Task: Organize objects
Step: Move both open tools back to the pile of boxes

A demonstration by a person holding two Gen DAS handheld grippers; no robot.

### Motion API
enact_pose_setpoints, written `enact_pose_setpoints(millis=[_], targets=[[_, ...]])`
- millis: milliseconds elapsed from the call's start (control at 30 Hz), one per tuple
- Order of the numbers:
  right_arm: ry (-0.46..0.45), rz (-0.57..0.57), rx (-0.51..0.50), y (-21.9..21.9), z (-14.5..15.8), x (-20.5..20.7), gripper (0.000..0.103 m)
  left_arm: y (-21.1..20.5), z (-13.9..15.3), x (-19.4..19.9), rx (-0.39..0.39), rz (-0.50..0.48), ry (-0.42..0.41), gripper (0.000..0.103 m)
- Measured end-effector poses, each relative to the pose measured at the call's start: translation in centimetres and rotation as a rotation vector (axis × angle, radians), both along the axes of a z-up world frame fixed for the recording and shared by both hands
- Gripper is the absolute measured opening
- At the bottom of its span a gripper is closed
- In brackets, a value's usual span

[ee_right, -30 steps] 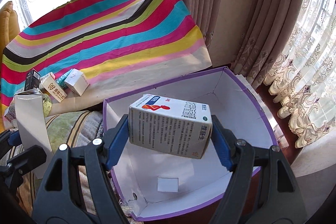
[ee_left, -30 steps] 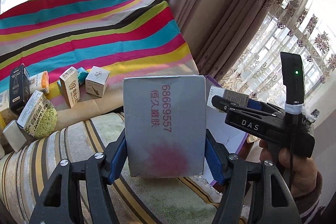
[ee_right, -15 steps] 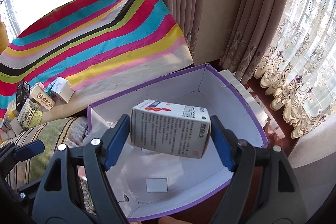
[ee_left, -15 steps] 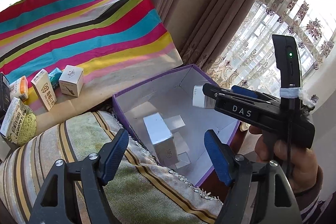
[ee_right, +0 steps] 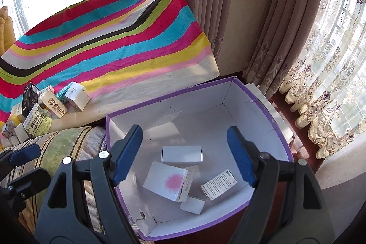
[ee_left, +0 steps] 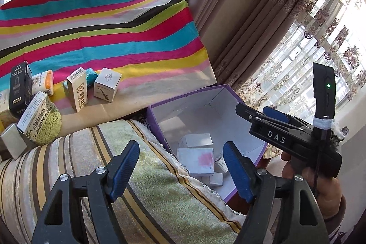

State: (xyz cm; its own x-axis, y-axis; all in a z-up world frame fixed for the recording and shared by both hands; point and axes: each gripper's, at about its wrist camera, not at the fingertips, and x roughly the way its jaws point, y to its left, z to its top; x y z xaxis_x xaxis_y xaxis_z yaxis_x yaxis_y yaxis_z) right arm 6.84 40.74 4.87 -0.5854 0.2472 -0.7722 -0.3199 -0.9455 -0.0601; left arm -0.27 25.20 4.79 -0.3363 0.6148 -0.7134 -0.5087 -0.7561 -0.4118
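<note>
My left gripper (ee_left: 180,169) stands open and holds nothing, above the striped cushion next to the purple box (ee_left: 183,98). My right gripper (ee_right: 184,156) is open too, hanging over the purple box (ee_right: 169,95). On the box's white floor lie a grey box with a pink stain (ee_right: 168,183), a plain white box (ee_right: 181,153), a printed carton (ee_right: 218,184) and a small white box (ee_right: 192,205). The left wrist view shows the stained box (ee_left: 196,160) and the right gripper (ee_left: 256,111), held by a hand.
Several small cartons (ee_left: 107,85) and a black box (ee_left: 19,88) stand on the striped cloth (ee_left: 114,38) at the left; the right wrist view shows them too (ee_right: 76,95). A yellow-green sponge (ee_left: 49,127) lies among them. Curtains (ee_right: 228,15) hang behind the purple box.
The left gripper let go of the stained grey box, which now lies in the purple box. The right gripper released the printed carton, now lying on the box floor.
</note>
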Motion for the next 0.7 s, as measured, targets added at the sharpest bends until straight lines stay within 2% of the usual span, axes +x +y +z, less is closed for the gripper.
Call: enact_pose_setpoints(millis=[700], targets=[[-0.017,0.145,0.0,-6.0,-0.1,-1.5,0.079,-12.8,0.0,-0.6,-0.003,0.283,0.011,0.077]])
